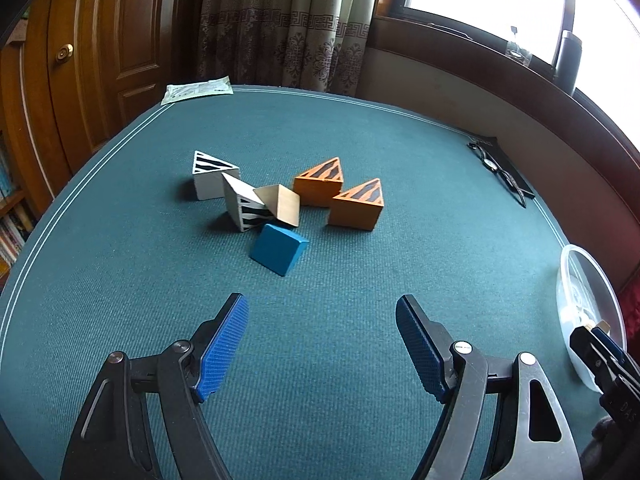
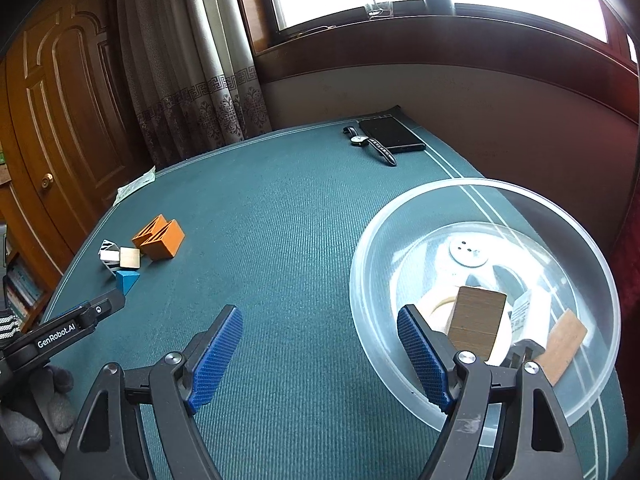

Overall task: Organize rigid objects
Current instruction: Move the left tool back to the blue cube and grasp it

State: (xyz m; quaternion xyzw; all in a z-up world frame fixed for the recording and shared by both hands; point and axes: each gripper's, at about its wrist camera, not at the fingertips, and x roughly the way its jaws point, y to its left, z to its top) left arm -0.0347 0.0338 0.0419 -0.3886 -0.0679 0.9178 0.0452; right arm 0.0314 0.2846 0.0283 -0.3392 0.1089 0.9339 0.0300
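A cluster of wooden wedge blocks lies mid-table: a blue block [image 1: 280, 249], a plain wood block [image 1: 282, 204], two zebra-striped white blocks [image 1: 212, 176] and two orange tiger-striped blocks [image 1: 356, 206]. My left gripper [image 1: 322, 344] is open and empty, just short of the blue block. My right gripper [image 2: 320, 354] is open and empty beside a clear plastic bowl [image 2: 400, 224]. The bowl holds a dark wood block [image 2: 476, 320], a brown block [image 2: 566, 340] and pale pieces. The cluster shows far left in the right wrist view [image 2: 160, 240].
A teal cloth [image 1: 400, 300] covers the table. A wristwatch [image 2: 370, 144] and a black phone [image 2: 392, 134] lie at the far right corner. A paper packet [image 1: 196, 90] lies at the far left edge. A wall and window sill stand behind.
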